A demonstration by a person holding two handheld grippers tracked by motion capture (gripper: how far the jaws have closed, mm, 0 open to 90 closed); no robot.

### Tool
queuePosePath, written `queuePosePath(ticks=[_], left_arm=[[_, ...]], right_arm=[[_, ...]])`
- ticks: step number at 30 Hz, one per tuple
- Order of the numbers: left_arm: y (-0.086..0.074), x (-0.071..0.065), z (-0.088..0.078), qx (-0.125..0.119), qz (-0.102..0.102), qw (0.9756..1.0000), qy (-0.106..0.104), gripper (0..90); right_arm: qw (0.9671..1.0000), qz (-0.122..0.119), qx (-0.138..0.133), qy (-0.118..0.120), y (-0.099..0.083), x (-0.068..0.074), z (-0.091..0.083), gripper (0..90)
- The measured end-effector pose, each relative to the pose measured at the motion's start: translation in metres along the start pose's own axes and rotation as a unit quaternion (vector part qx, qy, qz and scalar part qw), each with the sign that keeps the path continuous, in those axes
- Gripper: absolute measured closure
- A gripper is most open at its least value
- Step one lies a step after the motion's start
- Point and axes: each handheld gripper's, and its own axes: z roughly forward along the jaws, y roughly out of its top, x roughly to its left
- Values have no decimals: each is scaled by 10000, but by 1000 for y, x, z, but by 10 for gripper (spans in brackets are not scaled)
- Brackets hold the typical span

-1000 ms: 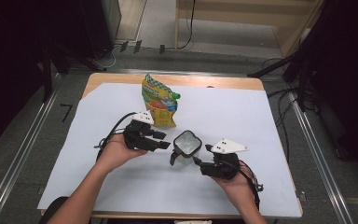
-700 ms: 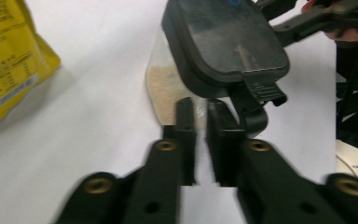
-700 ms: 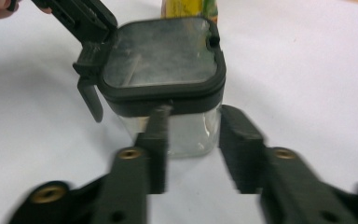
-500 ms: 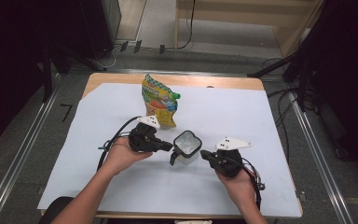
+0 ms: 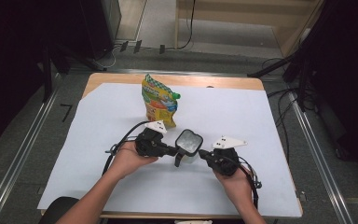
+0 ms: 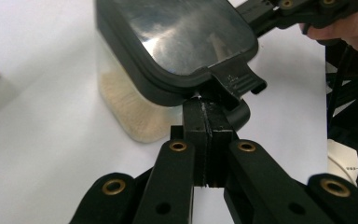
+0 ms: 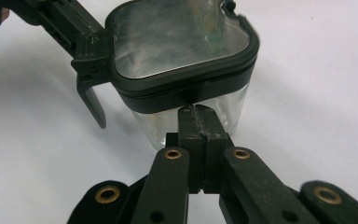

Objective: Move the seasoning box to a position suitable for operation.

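- A wooden bench (image 5: 242, 83) covered by a white sheet (image 5: 242, 121) stands on grey floor, with dark racks and cables around it; a colourful snack pouch (image 5: 157, 100) stands upright toward the far side of the sheet.
- The clear container (image 5: 188, 145) with a black-rimmed lid (image 6: 177, 42) sits on the sheet near the person's edge, between the two hands.
- The left gripper (image 6: 204, 126) has its jaws pressed together, tips against the lid's latch tab (image 6: 237, 79); nothing shows between them.
- The right gripper (image 7: 196, 121) is likewise pressed together, tips butted against the lid rim on the opposite side.
- To do this well, I judge the right tips should brace the container steadily while the left tips lever the latch tab; push evenly so the light container neither slides nor tips.
- Keep the force low on the body, not high on the lid, or it may topple.
- Hard to make out: whether the latch is clipped or already freed, and what the pale material inside is, since the lid reflects glare.
- Other latches, if any, are hidden.
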Motion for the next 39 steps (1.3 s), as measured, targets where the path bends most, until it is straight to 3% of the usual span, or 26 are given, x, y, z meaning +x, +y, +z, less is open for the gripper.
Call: queuePosePath(ticks=[5, 14, 18, 22, 28, 30, 34, 39], left_arm=[[1, -5, 4, -61, 47, 10000, 14, 900], [5, -13, 15, -230, -2, 9996, -161, 900], [7, -18, 21, -252, 80, 9994, -238, 900], [7, -21, 15, -265, 202, 9993, -177, 900], [7, -15, -4, -322, 194, 9990, -262, 890], [6, -10, -14, -456, 174, 9986, -219, 874], [5, -5, -18, -509, 217, 9985, -46, 747], [4, 1, -22, -612, 174, 9979, -81, 597]], right_arm=[[10000, 45, -16, -65, 1, -5, 1, 900], [9997, 162, -68, -159, 2, -16, 3, 900], [9993, 311, -39, -197, 3, -20, 3, 900], [9995, 259, -41, -182, 2, -19, 0, 900], [9996, 249, -66, -67, -1, -9, -16, 900], [9996, 264, -88, -26, -2, 0, -26, 900], [9994, 267, -141, 149, -10, 15, -34, 900], [9994, -23, -81, 333, -9, 36, -26, 900]])
